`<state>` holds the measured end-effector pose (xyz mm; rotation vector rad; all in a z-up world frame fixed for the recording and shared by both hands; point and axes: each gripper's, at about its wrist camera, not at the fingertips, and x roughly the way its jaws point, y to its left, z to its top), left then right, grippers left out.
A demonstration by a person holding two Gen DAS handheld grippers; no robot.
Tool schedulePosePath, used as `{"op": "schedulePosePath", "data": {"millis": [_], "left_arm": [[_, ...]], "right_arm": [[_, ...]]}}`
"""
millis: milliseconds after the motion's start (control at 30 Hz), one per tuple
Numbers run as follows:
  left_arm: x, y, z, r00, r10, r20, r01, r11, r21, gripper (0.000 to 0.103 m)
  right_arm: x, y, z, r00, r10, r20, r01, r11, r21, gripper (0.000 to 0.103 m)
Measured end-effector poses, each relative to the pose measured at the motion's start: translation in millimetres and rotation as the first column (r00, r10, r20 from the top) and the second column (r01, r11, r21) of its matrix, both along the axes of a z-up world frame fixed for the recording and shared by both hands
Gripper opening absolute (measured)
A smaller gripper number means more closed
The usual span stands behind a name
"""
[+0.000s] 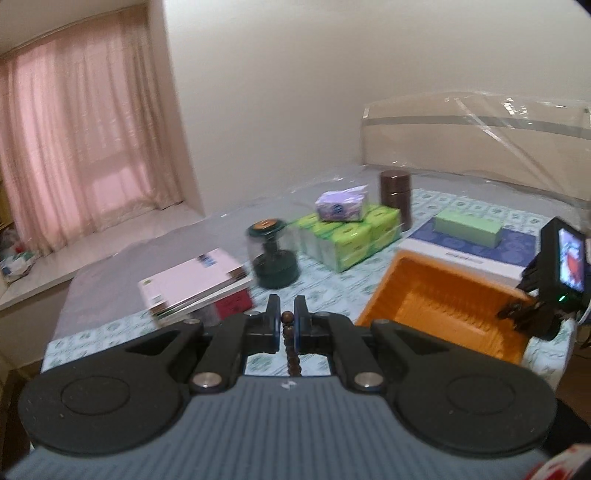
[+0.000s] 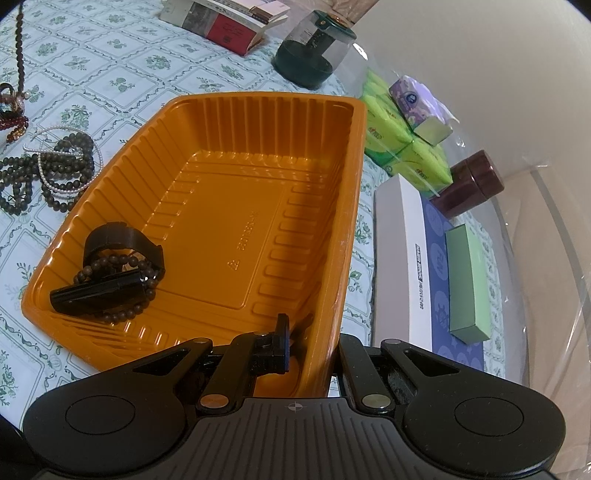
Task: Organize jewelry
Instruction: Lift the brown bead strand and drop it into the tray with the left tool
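In the left wrist view, nearest to the camera, the left gripper (image 1: 287, 320) has its jaws pressed together on a brown bead strand (image 1: 290, 347). One bead sits between the blue pads and the rest hangs down, out of view behind the gripper body. Such a strand is probably light and limp, so it will swing and fold when it is lowered. The round beads can slip, so I judge the hold is safer with the pads closed on a bead, as now.

In the right wrist view, the right gripper (image 2: 309, 341) stands over the near right wall of the orange tray (image 2: 354, 206). One finger (image 2: 282, 341) is inside the tray and the other is hidden behind the wall, so the jaws seem clamped on the thin wall, though I cannot tell this for sure. The tray looks light and flexible, and holding it should stop it from sliding.

Further in, at the left corner of the tray, lie a black watch (image 2: 110, 273) and a dark bead bracelet (image 2: 125, 291), touching each other.

Left of the tray, on the flowered tablecloth (image 2: 122, 62), wait more dark bead necklaces (image 2: 55, 170) tangled with a pearl string (image 2: 66, 147). They may come up together when lifted.

Far behind stand books (image 2: 229, 22), a glass jar (image 2: 314, 55) and green tissue packs (image 2: 399, 147).
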<state>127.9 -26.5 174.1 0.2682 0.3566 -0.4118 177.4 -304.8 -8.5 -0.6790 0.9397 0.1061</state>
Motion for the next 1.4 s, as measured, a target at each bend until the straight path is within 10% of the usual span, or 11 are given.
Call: {"op": "schedulePosePath", "data": {"millis": [600, 1400], "left_arm": [[53, -151, -32, 0.967, -0.225, -0.117, 0.227, 0.974, 0.007, 0.006], [95, -177, -89, 0.94, -0.19, -0.285, 0.203, 0.979, 0.019, 0.014]], "right_arm": [[-2, -3, 2, 1.0, 0.018, 0.006, -0.018, 1.0, 0.016, 0.006], [2, -12, -3, 1.0, 0.008, 0.001, -0.008, 0.999, 0.047, 0.006]]}}
